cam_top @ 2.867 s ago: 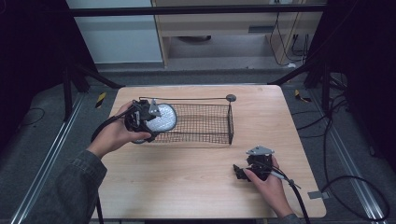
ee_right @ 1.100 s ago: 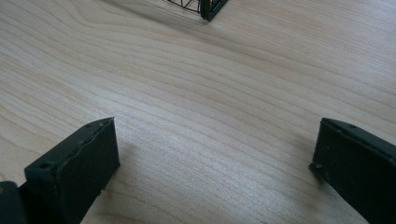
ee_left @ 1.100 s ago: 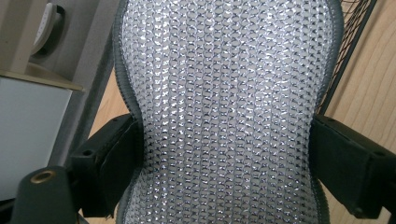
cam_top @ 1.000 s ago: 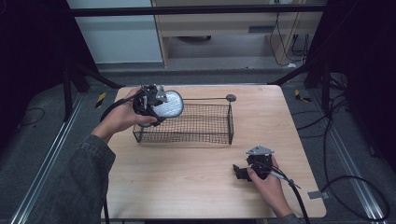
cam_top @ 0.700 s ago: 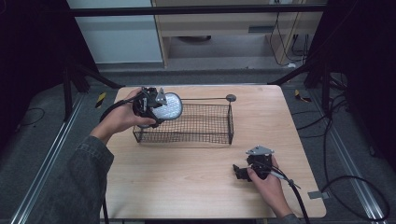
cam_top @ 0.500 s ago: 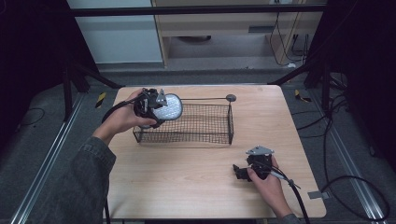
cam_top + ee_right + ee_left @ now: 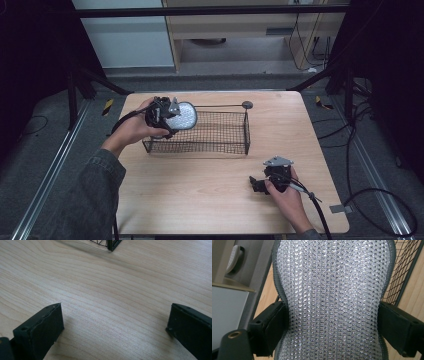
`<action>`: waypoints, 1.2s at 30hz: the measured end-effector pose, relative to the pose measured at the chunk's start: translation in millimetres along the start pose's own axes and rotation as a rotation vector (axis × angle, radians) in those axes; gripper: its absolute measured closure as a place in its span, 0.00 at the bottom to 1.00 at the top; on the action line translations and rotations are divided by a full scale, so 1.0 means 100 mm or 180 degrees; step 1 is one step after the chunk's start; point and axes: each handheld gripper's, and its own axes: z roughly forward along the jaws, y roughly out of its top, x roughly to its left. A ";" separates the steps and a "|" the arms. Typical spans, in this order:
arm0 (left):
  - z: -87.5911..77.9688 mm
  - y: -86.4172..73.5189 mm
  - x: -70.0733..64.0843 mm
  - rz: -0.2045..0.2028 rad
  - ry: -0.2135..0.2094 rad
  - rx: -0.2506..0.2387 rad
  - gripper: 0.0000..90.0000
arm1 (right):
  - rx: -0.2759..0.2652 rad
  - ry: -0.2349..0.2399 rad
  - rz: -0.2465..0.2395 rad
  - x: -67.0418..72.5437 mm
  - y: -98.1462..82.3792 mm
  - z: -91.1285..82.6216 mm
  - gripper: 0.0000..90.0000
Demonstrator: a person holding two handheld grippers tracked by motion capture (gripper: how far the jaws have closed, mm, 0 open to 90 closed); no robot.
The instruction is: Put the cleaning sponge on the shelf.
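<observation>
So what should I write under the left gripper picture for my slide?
Left hand-held gripper squeezing a shiny silver mesh pad beside the black wire basket.

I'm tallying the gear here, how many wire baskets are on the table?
1. The black wire basket sits toward the table's far side, and the left gripper holds a silvery mesh pad at its left end.

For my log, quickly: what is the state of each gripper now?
Left gripper: shut on the silver mesh pad.
Right gripper: open, holding nothing.
</observation>
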 end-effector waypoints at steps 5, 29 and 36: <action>0.08 0.00 0.00 0.0049 -0.0012 0.0078 0.13 | -0.0002 0.0000 0.0001 0.00 0.00 0.00 0.01; 0.26 -0.04 0.07 -0.0036 -0.0050 0.0127 0.12 | -0.0001 0.0003 0.0001 0.00 0.00 0.00 0.01; 0.30 -0.04 0.08 -0.0036 -0.0074 0.0150 0.12 | -0.0002 0.0005 0.0005 0.00 0.00 0.00 0.01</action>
